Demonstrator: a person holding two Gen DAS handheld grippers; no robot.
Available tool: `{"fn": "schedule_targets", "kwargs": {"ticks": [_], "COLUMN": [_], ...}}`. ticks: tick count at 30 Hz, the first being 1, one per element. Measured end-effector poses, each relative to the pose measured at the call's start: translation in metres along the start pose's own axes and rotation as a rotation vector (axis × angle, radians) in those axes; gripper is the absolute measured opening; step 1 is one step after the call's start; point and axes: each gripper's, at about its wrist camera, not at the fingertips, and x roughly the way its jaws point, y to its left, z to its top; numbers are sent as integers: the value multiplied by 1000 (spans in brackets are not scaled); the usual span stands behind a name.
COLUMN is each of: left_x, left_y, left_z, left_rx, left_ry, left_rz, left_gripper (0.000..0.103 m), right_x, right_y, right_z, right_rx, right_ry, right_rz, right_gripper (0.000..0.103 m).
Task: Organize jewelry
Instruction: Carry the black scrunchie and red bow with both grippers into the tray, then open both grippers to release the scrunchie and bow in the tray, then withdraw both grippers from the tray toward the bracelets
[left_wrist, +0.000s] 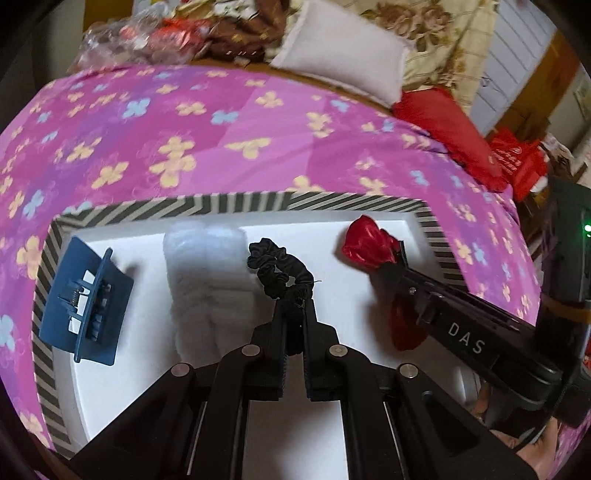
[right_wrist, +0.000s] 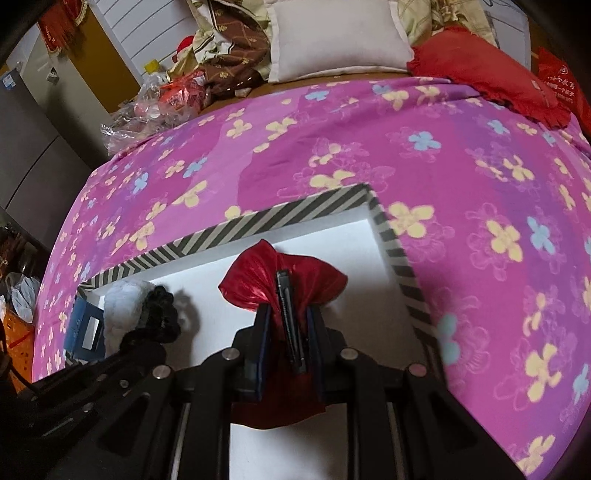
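Placement step looks in hand: black scrunchie (left_wrist: 275, 267) is pinched in the left gripper (left_wrist: 294, 314), red bow hair clip (right_wrist: 282, 284) clamped in the right gripper (right_wrist: 289, 325), both over the striped-rim white box (left_wrist: 240, 207). Next, each likely needs lowering and release beside the blue claw clip (left_wrist: 86, 301) and white fluffy scrunchie (left_wrist: 207, 273). Box sits on a pink floral bedspread (right_wrist: 332, 147), pillow (right_wrist: 332, 37) far.

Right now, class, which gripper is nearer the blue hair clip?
Left. The left gripper, shut on the black scrunchie, is nearer the blue hair clip; the right gripper grips the red bow farther away.
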Motion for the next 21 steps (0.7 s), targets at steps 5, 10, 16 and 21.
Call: {"fn": "schedule_targets", "kwargs": {"ticks": [5, 10, 16, 21], "left_x": [10, 8, -20, -62], "left_y": [4, 7, 8, 12], "left_z": [0, 0, -6, -25], "left_rx": [-21, -44, -54, -16], "left_ry": [49, 61, 40, -30], "left_rz": [35, 2, -50, -5], "left_gripper": [0, 24, 35, 34], "right_x": [8, 2, -32, -73], "right_y": [11, 7, -7, -13], "right_z": [1, -1, -12, -35], "right_rx": [-15, 17, 44, 43], "right_ry": [14, 5, -39, -67], "right_rz": [4, 23, 41, 35], "right_gripper": [21, 51, 52, 57]}}
